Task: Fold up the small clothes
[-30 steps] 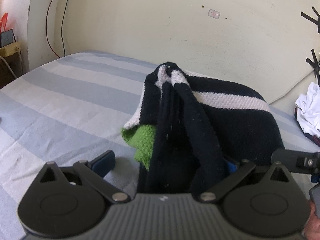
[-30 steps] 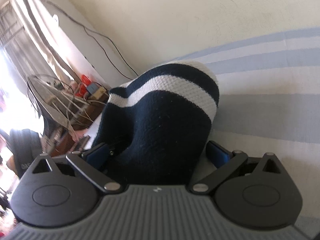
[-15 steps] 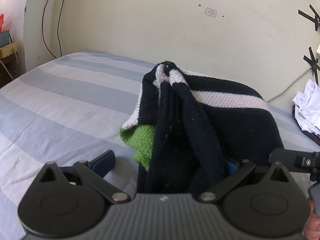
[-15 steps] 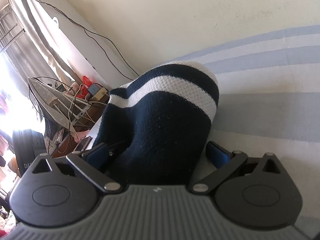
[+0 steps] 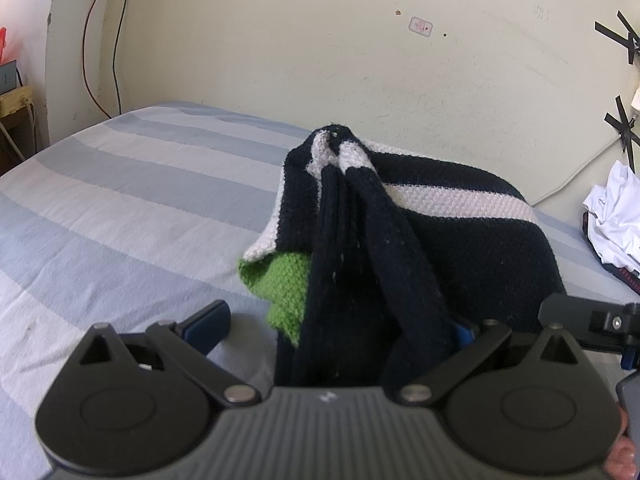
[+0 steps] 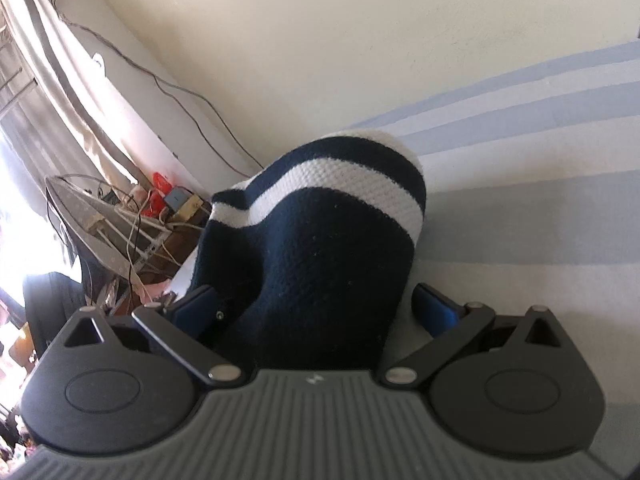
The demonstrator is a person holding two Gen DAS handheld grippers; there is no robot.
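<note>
Both jaws spread; sweater [image 5: 400,248] hides left gripper's [image 5: 340,328] right fingertip

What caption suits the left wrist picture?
Left gripper open around a navy, white and green knitted garment on a striped bed.

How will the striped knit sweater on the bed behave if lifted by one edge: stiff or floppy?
Likely floppy: the striped knit sweater already slumps in soft folds on the bed. Its thick, coarse knit suggests some weight, so free parts would probably sag. The rough texture should resist slipping between the right gripper fingers.
</note>
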